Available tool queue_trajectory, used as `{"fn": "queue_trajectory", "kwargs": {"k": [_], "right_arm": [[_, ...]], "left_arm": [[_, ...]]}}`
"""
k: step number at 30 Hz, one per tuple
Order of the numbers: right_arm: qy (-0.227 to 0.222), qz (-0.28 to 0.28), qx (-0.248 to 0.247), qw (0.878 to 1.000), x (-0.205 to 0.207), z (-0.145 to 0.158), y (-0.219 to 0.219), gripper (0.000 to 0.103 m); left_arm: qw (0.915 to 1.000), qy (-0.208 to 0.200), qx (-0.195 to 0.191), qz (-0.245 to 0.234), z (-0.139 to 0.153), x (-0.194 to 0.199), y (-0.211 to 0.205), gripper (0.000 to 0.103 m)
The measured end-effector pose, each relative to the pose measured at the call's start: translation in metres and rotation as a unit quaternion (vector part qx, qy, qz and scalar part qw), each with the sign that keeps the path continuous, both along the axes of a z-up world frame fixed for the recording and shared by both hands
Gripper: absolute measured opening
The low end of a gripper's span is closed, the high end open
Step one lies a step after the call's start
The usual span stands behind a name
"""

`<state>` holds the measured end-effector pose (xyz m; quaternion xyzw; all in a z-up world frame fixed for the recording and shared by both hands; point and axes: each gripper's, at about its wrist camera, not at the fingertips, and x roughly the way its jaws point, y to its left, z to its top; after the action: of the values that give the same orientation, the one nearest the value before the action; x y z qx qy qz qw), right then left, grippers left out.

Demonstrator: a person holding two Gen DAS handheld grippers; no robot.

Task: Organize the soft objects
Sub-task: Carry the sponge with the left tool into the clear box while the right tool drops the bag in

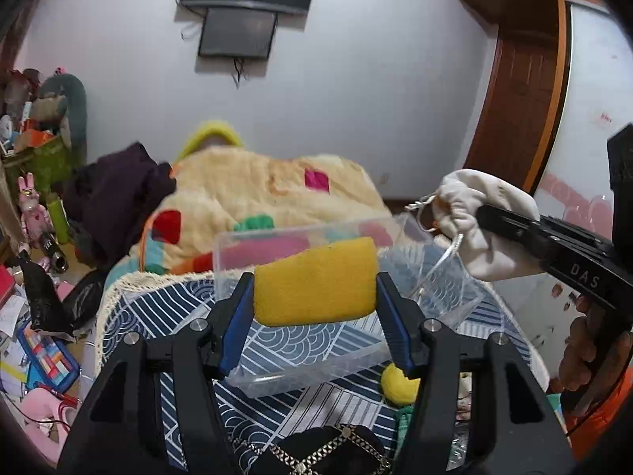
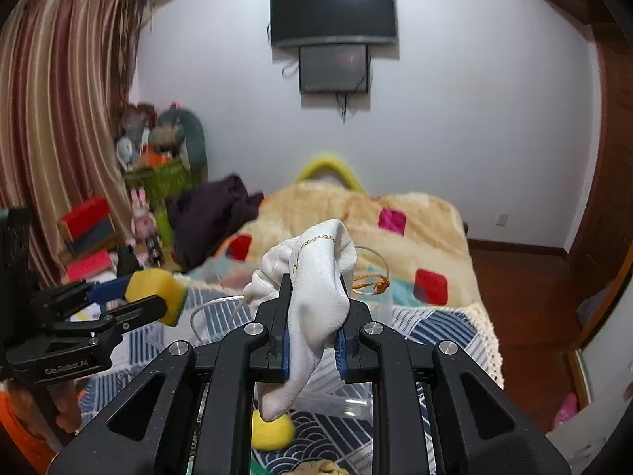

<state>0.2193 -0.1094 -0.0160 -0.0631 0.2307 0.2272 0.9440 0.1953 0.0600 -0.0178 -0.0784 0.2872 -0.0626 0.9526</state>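
Note:
My left gripper [image 1: 314,289] is shut on a yellow sponge [image 1: 314,281] and holds it above a clear plastic box [image 1: 308,364] on the blue patterned cloth. The sponge also shows in the right wrist view [image 2: 158,293], at the left. My right gripper [image 2: 314,316] is shut on a white drawstring pouch [image 2: 316,297], which hangs down between the fingers. In the left wrist view the pouch [image 1: 474,217] is at the right, above a second clear box [image 1: 439,277]. A yellow soft ball [image 1: 397,384] lies on the cloth by the near box; it also shows in the right wrist view [image 2: 273,431].
A cream blanket with coloured patches [image 1: 253,194] covers the bed behind the boxes. A dark purple garment [image 1: 118,186] lies at its left. A black item with a chain [image 1: 328,451] lies near me on the cloth. Cluttered floor and toys are at the left [image 1: 35,316].

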Motion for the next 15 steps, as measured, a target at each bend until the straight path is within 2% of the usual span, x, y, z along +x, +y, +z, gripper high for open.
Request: {"fn": "queue_trajectory", "kwargs": {"k": [7, 15], "right_arm": [[0.068, 0.005, -0.035, 0.997, 0.031, -0.028, 0.005, 0.015], [0.113, 0.013, -0.075, 0.991, 0.048, -0.047, 0.014, 0.016]], "left_arm": [[0.9971, 0.074, 0.011, -0.013, -0.031, 0.04, -0.007, 0.059], [0.9926, 0.11, 0.05, -0.01, -0.052, 0.063, -0.018, 0.06]]}}
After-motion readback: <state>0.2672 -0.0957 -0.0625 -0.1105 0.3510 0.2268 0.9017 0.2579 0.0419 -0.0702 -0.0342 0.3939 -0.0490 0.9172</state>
